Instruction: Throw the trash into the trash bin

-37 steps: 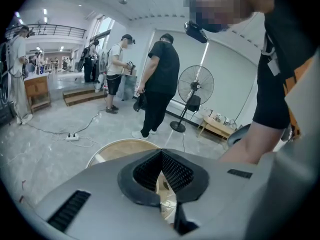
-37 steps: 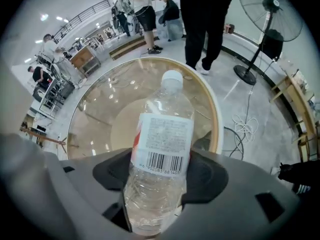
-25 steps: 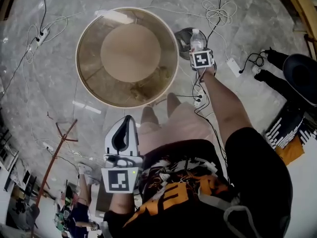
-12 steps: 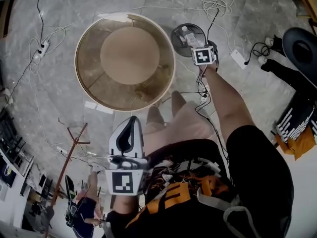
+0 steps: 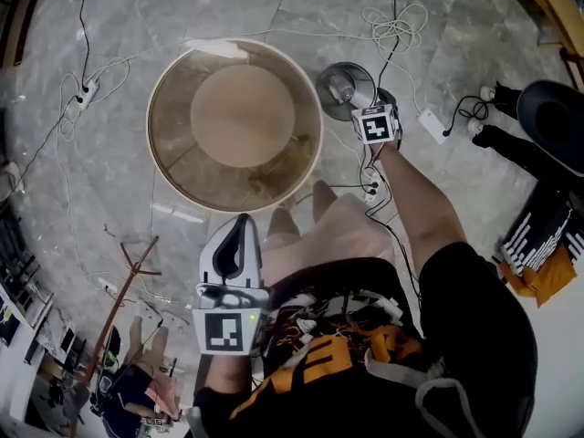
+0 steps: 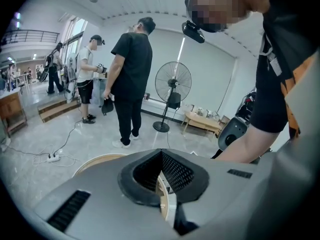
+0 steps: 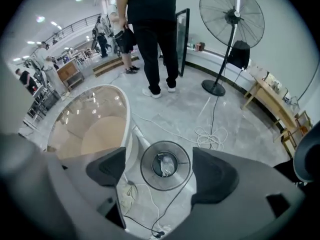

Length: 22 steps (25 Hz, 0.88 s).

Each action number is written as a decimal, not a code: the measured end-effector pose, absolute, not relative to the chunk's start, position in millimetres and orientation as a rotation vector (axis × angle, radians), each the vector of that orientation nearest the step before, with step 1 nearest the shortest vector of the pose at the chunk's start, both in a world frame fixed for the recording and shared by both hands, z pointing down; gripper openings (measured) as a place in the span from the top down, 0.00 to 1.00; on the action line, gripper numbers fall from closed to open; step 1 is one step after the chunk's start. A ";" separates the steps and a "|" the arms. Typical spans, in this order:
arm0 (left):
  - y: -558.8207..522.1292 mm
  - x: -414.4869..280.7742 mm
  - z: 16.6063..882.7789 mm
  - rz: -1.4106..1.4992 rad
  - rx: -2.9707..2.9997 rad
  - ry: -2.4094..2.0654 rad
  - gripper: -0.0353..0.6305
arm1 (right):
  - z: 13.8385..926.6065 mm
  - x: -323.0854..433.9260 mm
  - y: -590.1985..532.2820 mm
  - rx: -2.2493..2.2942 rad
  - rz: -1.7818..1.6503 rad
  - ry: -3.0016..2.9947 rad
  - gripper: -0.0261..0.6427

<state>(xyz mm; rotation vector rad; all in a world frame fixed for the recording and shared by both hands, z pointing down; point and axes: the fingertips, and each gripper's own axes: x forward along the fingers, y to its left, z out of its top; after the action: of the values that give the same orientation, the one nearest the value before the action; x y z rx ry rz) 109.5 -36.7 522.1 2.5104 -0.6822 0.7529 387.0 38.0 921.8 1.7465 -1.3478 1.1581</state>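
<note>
The trash, a clear plastic bottle (image 7: 163, 164), lies in the bottom of the small round wire trash bin (image 5: 327, 78) on the floor, right of a big round table (image 5: 173, 167). My right gripper (image 5: 372, 108) hangs above the bin's (image 7: 146, 176) near edge and points steeply down. Its jaws stand wide and are closing a little, with nothing between them (image 7: 161, 171). Low at the left, my left gripper (image 5: 237, 235) is held near the person's body. Its black pads (image 6: 185, 176) meet at the tips and hold nothing.
Cables and a white power strip (image 5: 431, 124) lie on the marble floor around the bin. A black chair (image 5: 555, 128) stands at the right and a brown rack (image 5: 128, 263) at the lower left. A pedestal fan (image 7: 231, 14) and standing people (image 7: 150, 29) are beyond the bin.
A second ago the right gripper held the bottle upright over the bin. It let go, the bottle fell into the bin, and the gripper drew back toward the person.
</note>
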 end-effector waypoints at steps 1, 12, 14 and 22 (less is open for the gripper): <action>-37.5 103.7 516.7 0.742 2.515 -0.692 0.91 | 908.3 379.0 32.1 1.755 1.140 -1.376 0.32; -51.9 23.5 434.5 0.546 2.644 -0.854 0.91 | 630.4 214.1 -76.0 1.738 0.676 -2.019 0.35; -58.9 12.5 415.6 0.510 2.694 -0.896 0.91 | 543.3 174.8 -93.5 1.701 0.510 -2.192 0.36; -68.1 -72.0 301.9 0.194 2.776 -1.065 0.91 | 286.1 36.4 -89.9 1.645 0.015 -2.630 0.53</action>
<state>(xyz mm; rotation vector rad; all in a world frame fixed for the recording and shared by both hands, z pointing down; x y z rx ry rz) -72.0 -68.1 301.9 2.7758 -1.0655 0.1941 36.4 -89.9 286.1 1.6448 -2.6297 0.0154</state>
